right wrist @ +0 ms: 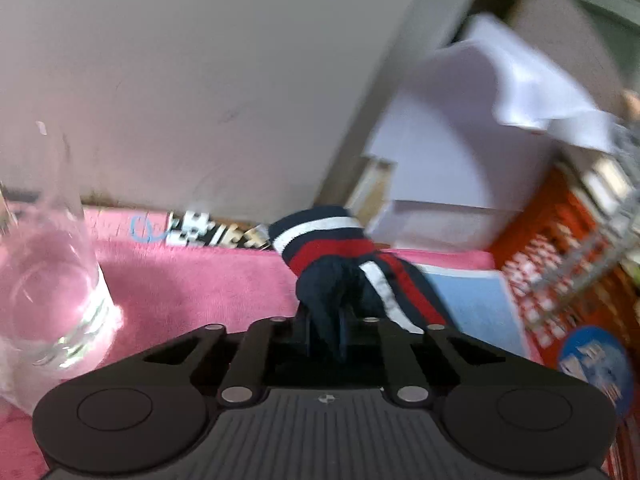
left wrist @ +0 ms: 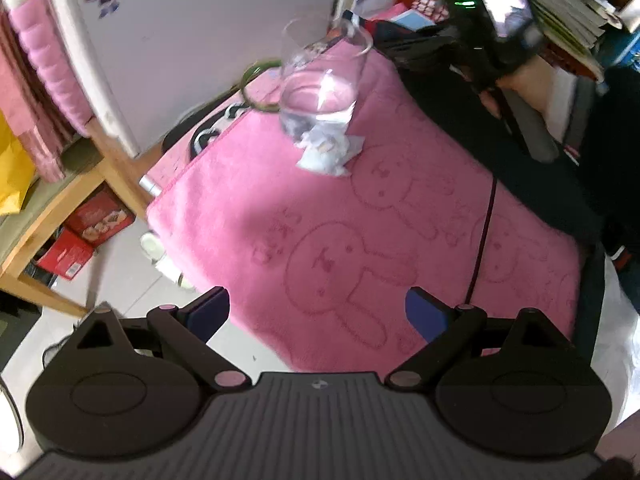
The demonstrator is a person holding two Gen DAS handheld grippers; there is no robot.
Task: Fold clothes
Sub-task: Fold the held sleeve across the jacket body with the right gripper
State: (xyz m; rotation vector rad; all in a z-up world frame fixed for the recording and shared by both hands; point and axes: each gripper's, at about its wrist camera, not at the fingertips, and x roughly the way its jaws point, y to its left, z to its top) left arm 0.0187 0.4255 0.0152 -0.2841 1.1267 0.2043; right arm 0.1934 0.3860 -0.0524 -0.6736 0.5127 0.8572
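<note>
Gripping the navy garment at centre frame, your right gripper is clamped on its striped cuff. Your left gripper, lower frame, stands wide apart, empty above the pink towel.

The left gripper hangs with fingers spread wide, holding nothing; the right gripper is clamped tight on dark cloth.

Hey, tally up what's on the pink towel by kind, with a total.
Glass of water: 1
Crumpled white paper: 1
Dark garment, its striped cuff clamped in the right gripper: 1
Dark cable: 1
Total: 4
</note>
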